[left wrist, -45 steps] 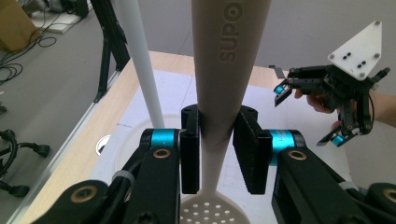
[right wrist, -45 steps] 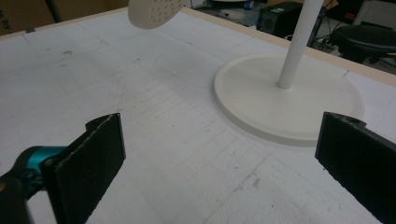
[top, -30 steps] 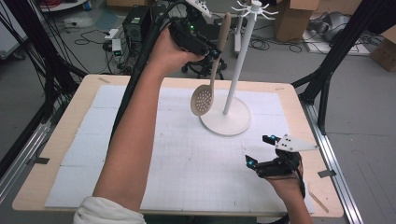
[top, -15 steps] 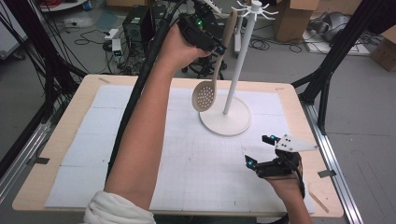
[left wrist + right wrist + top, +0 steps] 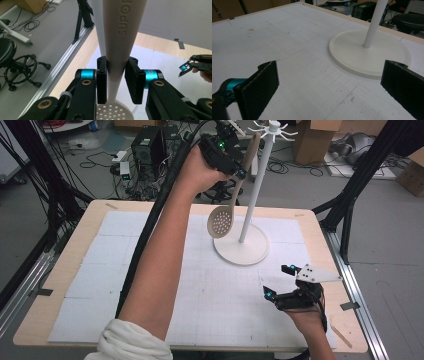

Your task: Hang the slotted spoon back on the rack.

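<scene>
One slotted spoon (image 5: 231, 202) is shown, beige, with a long flat handle embossed with the letters "SUPOR" and a round bowl pierced by many small holes. It is held in the air above the far part of the table (image 5: 75, 250), handle up and bowl down, tilted, just beside the pole of the single white stand (image 5: 248, 220). The handle is clamped between the two black jaws of the left gripper (image 5: 235, 167), seen closed on it in the left gripper view (image 5: 117, 82). The stand is made up of one round flat base, one upright pole and a ring of hooks at the top. The right gripper (image 5: 280, 282) is held low over the near right part of the white gridded mat (image 5: 100, 285), its jaws spread wide with nothing between them. Two grippers are counted.
</scene>
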The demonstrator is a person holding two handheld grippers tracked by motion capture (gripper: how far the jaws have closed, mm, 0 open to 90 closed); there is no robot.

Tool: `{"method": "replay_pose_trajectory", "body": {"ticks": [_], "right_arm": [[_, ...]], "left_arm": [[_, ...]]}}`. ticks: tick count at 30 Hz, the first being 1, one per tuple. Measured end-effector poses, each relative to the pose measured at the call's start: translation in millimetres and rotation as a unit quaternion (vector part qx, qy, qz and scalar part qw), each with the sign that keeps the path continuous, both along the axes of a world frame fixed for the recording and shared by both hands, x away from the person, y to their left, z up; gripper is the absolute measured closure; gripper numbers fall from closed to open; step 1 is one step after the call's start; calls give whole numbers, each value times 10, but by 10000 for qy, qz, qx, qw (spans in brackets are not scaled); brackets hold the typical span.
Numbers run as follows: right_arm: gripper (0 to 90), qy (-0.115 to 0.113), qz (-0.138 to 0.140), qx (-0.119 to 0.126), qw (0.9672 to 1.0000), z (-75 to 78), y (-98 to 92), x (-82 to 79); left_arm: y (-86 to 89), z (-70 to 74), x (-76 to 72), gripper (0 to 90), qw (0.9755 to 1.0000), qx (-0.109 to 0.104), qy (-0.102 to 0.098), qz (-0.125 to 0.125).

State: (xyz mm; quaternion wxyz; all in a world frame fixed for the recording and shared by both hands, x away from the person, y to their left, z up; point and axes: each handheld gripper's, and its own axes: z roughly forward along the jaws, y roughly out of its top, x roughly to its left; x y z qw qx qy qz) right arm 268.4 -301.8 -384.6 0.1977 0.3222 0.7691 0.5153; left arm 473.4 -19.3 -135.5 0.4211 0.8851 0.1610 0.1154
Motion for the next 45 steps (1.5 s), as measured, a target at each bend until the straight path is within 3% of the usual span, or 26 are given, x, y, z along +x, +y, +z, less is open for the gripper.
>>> {"method": "replay_pose_trajectory", "body": {"ticks": [24, 27, 38, 39, 43, 45], "right_arm": [[3, 13, 56, -43, 10000, -24, 5, -29], [3, 20, 73, -46, 10000, -26, 15, -27], [3, 23, 93, -62, 9999, -31, 27, -31], [3, 32, 95, -69, 9999, -32, 31, -33], [3, 33, 101, -71, 9999, -32, 29, -36], [3, 32, 96, -78, 9999, -33, 28, -38]], "left_arm": [[-111, -6, 130, 726, 9998, 81, 15, 158], [-126, -16, 149, 726, 9998, 74, 86, 190], [-146, -31, 180, 711, 9993, 169, -62, 338], [-106, -25, 171, 595, 9988, 167, -119, 447], [-11, -12, 134, 519, 9988, 90, -170, 458], [85, -11, 100, 497, 9995, 55, -12, 315]]}}
